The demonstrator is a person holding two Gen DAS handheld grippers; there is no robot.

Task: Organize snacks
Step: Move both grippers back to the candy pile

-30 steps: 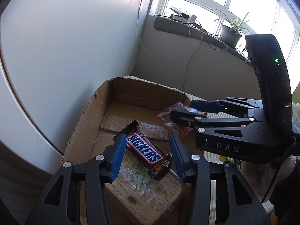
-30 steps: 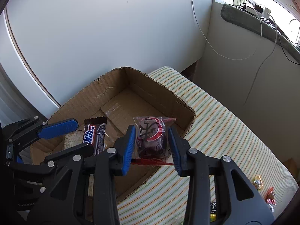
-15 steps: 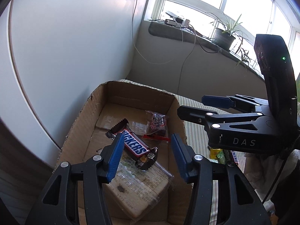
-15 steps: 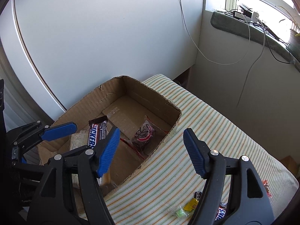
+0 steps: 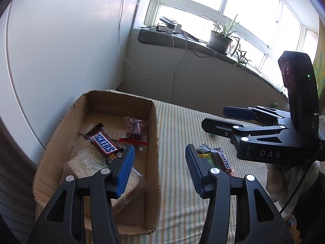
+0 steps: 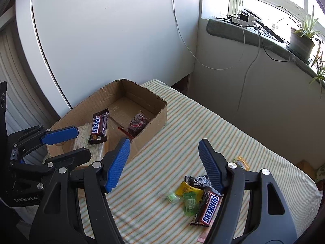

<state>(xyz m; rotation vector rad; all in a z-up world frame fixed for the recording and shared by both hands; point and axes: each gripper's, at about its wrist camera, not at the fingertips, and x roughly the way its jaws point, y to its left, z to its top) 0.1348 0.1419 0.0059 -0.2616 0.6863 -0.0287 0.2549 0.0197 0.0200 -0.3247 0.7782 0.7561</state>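
Risk was both grippers, left (image 5: 159,167) and right (image 6: 163,163), fingers open and empty, snagging the crinkly snack pile (image 6: 198,196) and scattering wrappers.

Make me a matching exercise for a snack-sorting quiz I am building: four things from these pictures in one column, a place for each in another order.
Things:
1. dark candy in a clear wrapper
2. green candy
3. potted plant
4. white cable

Places:
A. on the windowsill
B. hanging down the wall
C. inside the cardboard box
D. on the striped cloth, next to a Snickers bar

Pairs: 1-C, 2-D, 3-A, 4-B
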